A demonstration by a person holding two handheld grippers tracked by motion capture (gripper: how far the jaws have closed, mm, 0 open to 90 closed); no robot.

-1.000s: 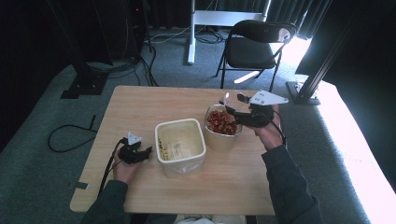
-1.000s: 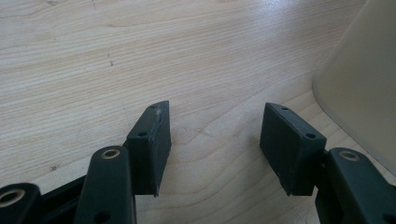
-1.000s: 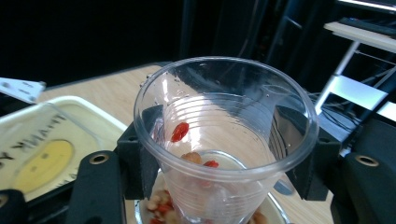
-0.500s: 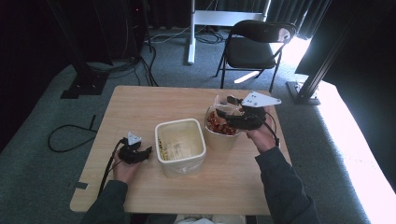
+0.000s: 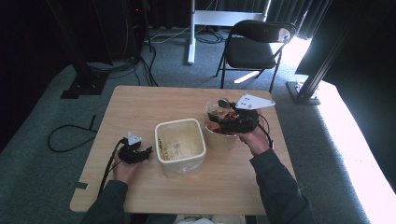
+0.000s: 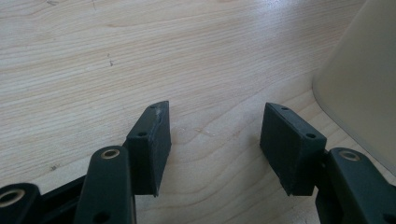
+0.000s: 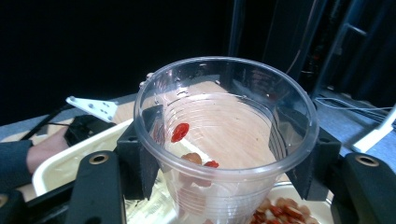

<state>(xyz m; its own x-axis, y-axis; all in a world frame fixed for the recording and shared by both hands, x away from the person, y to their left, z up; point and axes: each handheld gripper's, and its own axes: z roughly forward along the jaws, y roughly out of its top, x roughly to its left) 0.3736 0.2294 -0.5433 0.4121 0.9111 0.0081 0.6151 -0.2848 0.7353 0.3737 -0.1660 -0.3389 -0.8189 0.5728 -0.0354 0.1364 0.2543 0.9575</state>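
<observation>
My right gripper is shut on a clear plastic cup, held upright just above a round bowl of red and brown snack pieces. In the right gripper view the cup sits between the two jaws of the right gripper, with a few red and brown pieces inside it. A cream square container stands mid-table. My left gripper rests on the table to its left. In the left gripper view, the left gripper is open over bare wood, beside the container's wall.
The wooden table has free surface at the back and front. A black folding chair stands behind the far right corner. A cable loops on the carpet at the left. The bowl's contents lie under the cup.
My right gripper has moved left over the bowl, carrying the clear cup. The left gripper and the cream container have stayed put.
</observation>
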